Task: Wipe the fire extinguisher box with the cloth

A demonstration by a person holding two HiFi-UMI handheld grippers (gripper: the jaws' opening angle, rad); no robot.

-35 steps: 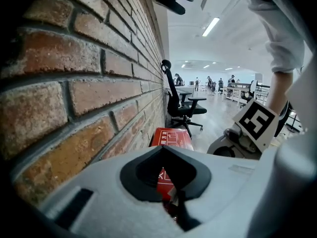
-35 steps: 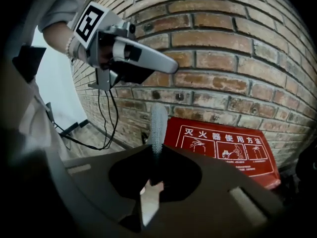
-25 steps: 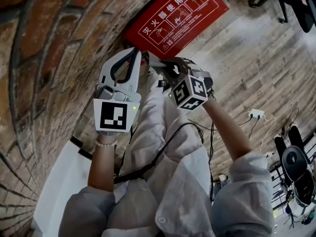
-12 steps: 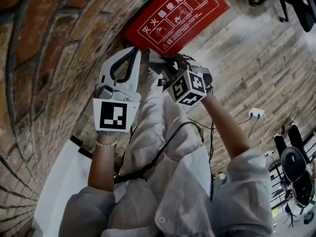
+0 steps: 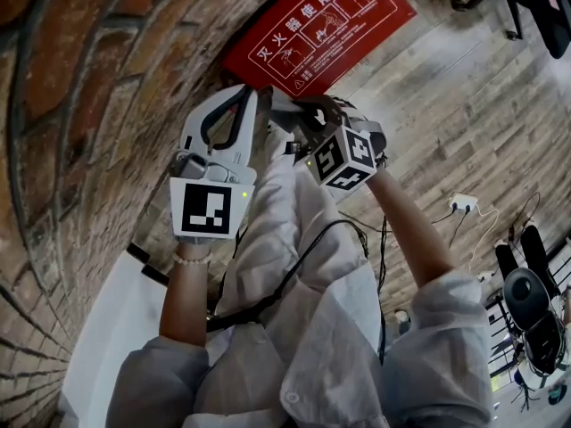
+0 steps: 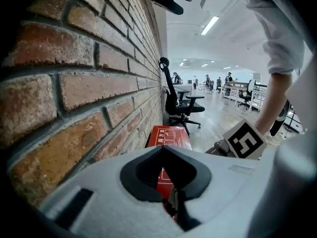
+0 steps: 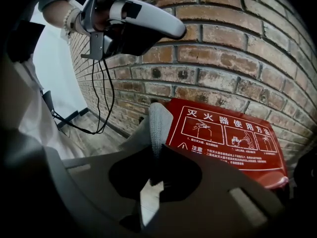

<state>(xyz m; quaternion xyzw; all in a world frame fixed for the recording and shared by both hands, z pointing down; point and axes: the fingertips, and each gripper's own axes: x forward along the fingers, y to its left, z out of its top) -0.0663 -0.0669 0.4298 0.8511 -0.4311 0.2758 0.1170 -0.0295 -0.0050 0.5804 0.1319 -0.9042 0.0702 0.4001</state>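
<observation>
Looking down through the head view, I see the red fire extinguisher box (image 5: 321, 25) lying on the plank floor (image 5: 464, 123) at the foot of the brick wall (image 5: 89, 105). Its long side runs along the wall and its printed lid faces up. My right gripper (image 5: 299, 119) is clamped on the grey cloth (image 7: 158, 125). The cloth sticks out past the jaws as a folded strip, its long axis pointing toward the near end of the box lid. Whether it touches the lid, I cannot tell. My left gripper (image 5: 239, 96) hangs just beside the right one, closer to the wall. Its jaws meet at the tips and pinch nothing that I can see, and they point along the wall toward the box.
</observation>
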